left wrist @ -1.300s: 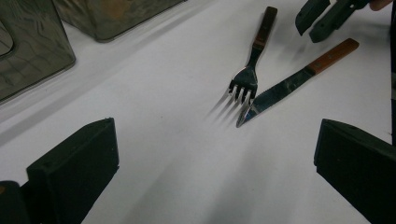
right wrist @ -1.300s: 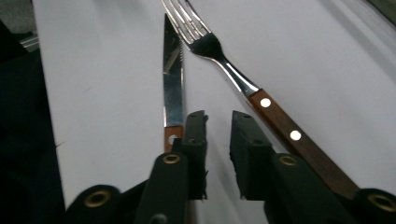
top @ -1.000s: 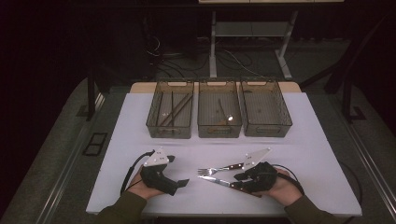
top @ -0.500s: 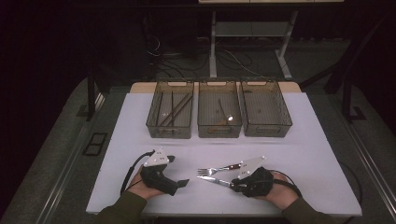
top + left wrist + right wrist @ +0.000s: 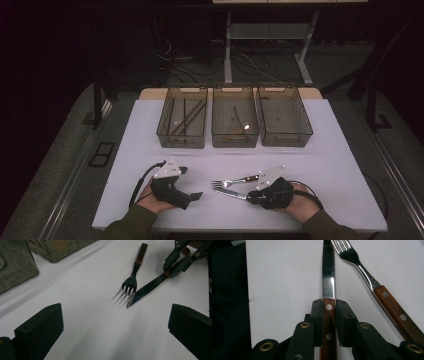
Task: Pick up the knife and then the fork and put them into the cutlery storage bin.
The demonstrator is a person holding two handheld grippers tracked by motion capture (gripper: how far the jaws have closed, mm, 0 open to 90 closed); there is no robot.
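My right hand (image 5: 300, 200) lies low on the near edge of the white table (image 5: 330, 150), forearm coming in from below, and my right gripper (image 5: 329, 312) reaches level across the tabletop toward the middle; its jaws have just been closing, and now the two black pads press on either side of the knife (image 5: 328, 285), clamped on its wooden handle just behind the blade; my left hand (image 5: 157, 197) rests on the table too, palm under the left gripper (image 5: 196, 196), whose blocky black jaws stand wide apart with bare table between them, aimed at the cutlery.

The knife lies flat near the front of the table, its long axis running straight out from my right gripper, handle in the pads and blade tip pointing toward my left hand; the fork (image 5: 133, 272) lies just beside it, angled so that its tines sit against the blade near the tip, while its handle slants away toward the far side.

Both pieces have polished steel working ends and brown wooden handles set with round metal rivets; the blade is long, flat and mirror-bright; the fork has four slim tines and a narrow neck; beyond them stand three smoky translucent bins (image 5: 235, 122) in a row, rectangular, with ribbed walls.
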